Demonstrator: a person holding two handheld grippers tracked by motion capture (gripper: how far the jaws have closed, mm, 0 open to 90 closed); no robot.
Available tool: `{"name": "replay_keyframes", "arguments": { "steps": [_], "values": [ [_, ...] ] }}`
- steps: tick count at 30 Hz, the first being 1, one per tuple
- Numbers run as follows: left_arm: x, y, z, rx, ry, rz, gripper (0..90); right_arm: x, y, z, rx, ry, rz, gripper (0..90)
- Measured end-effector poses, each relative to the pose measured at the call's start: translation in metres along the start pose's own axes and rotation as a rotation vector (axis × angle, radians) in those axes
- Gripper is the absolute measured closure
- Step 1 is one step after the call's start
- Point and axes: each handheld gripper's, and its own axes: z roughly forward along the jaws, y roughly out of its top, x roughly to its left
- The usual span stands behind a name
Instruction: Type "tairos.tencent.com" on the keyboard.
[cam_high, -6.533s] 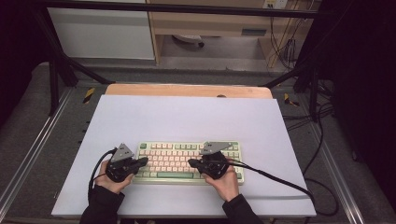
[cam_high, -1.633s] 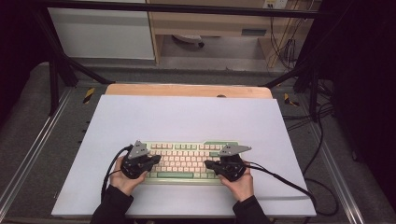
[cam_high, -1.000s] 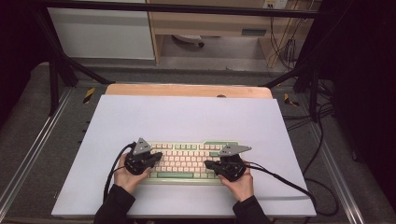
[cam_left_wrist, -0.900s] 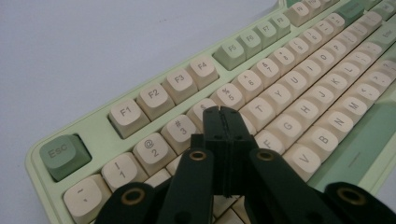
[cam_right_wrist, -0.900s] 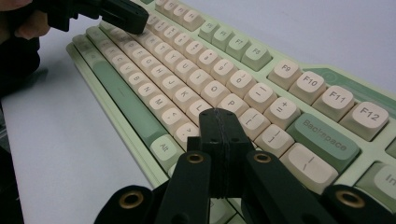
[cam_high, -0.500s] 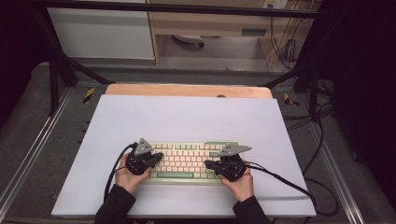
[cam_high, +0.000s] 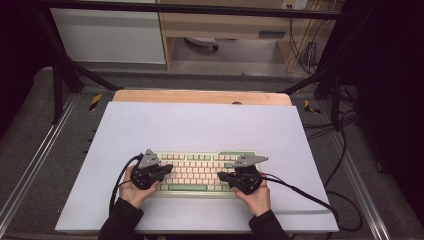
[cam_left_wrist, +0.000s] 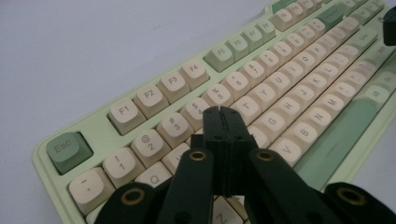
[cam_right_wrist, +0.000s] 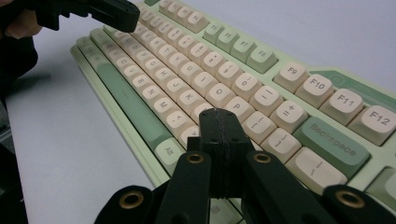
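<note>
On the white table top lies a pale green keyboard, near the person's edge and about in the middle between left and right; its keys are cream, with darker green ones among them, such as the Esc key at one corner and the Backspace key toward the other end; a long green space bar runs along the near row.

Over the left end of the keyboard hovers the left gripper, held in the left hand; its two black jaws are pressed together with no gap and nothing between them; in the left gripper view the joined tips stand above the letter rows, just under the number keys 4 and 5; whether they touch a key cannot be told.

Over the right end stands the right gripper, held in the right hand; its jaws also are closed on each other and hold nothing; in the right gripper view the tips are above the keys close under P, and contact with a key cannot be told either.

Both grippers point inward, toward each other, with a wide part of the keyboard between them; a black cable goes from the right gripper across the table to the right; behind the white top a wooden edge shows.
</note>
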Motion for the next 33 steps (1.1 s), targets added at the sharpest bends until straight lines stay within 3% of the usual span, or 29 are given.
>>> {"name": "replay_keyframes", "arguments": {
  "steps": [10, 22, 33],
  "values": [
    [0.001, -0.008, -0.015, -0.009, -0.002, -0.006, 90.0, 0.010, 0.007, 0.011, 0.005, 0.016, -0.018, 90.0],
    [0.003, -0.013, -0.019, -0.014, -0.005, -0.009, 90.0, 0.028, 0.019, 0.033, 0.022, 0.046, -0.037, 90.0],
    [0.007, -0.014, -0.021, -0.025, -0.009, -0.030, 90.0, 0.036, 0.022, 0.052, 0.045, 0.068, -0.044, 90.0]
  ]
}}
